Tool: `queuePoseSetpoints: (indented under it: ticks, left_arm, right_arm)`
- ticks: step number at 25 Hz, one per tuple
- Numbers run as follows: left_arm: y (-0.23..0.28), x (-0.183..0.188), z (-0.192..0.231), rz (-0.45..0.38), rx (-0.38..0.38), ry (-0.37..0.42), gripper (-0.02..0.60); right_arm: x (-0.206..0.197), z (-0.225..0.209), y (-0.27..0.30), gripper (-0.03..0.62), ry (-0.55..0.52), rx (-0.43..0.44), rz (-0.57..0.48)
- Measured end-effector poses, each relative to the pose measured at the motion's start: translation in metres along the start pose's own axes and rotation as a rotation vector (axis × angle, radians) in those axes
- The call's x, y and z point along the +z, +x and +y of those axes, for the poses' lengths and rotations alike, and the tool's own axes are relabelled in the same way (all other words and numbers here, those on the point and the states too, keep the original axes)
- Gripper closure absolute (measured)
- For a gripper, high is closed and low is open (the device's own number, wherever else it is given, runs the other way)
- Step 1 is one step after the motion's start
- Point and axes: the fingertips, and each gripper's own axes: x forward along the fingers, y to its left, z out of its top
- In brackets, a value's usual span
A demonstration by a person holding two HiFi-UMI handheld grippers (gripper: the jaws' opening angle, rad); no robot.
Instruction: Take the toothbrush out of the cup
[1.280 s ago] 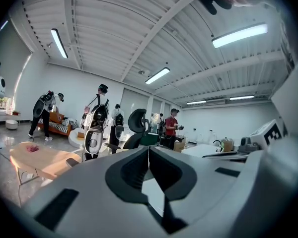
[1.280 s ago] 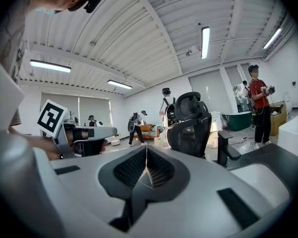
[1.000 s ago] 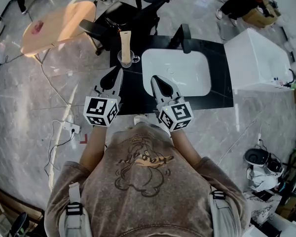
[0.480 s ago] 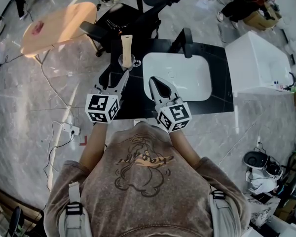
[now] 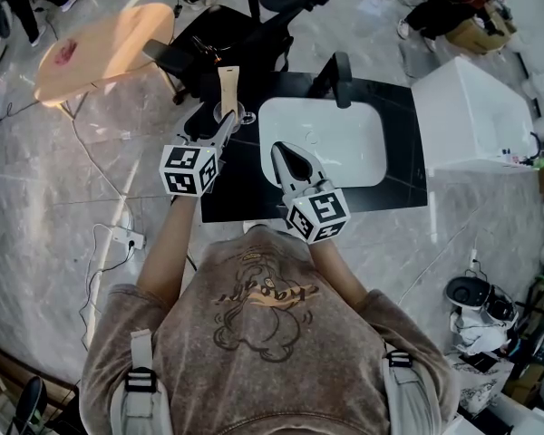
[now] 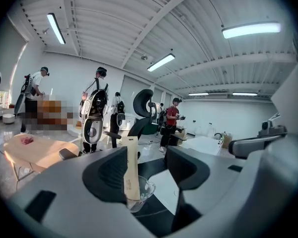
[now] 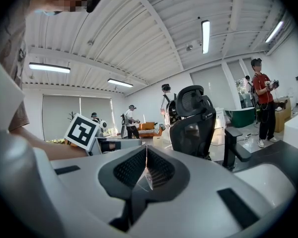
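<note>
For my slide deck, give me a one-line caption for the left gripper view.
Open left gripper lined up on a toothbrush standing in a clear cup.

Cannot see the left side of the cup (image 6: 141,191) or the foot of the toothbrush (image 6: 132,165) in the left gripper view, both hidden behind a jaw of the left gripper (image 6: 148,158). From the head view, cannot make out bristles, too small, nor the cup's near rim under the gripper's tips.

Cream, black and white
The toothbrush (image 5: 228,84) is cream, the cup (image 5: 225,114) clear glass, counter (image 5: 408,170) black, sink (image 5: 344,143) white (floor (image 5: 63,188) grey, veined); left gripper (image 5: 226,121) and right gripper (image 5: 279,149) grey, cubes (image 5: 189,170) black-and-white squares.
</note>
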Motion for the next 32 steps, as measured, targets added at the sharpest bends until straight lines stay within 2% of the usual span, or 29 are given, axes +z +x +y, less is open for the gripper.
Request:
queuePoseSetpoints:
  ticks: [9, 14, 21, 26, 32]
  left_arm:
    - [0.064, -0.037, 0.024, 0.096, 0.02, -0.036, 0.328]
    - [0.082, -0.055, 0.038, 0.148, 0.043, -0.052, 0.325]
    - [0.094, -0.059, 0.045, 0.17, 0.053, -0.057, 0.325]
    - [0.098, -0.06, 0.042, 0.178, 0.027, -0.042, 0.327]
    - [0.1, -0.061, 0.039, 0.193, 0.018, -0.001, 0.428]
  right_arm:
    - [-0.004, -0.012, -0.004, 0.576, 0.006, -0.018, 0.012]
    - [-0.008, -0.021, -0.009, 0.576, 0.015, -0.033, 0.021]
    - [-0.009, -0.026, -0.01, 0.576, 0.021, -0.037, 0.027]
    - [-0.011, -0.026, -0.008, 0.575, 0.021, -0.034, 0.032]
    - [-0.011, -0.027, -0.007, 0.576, 0.019, -0.034, 0.036]
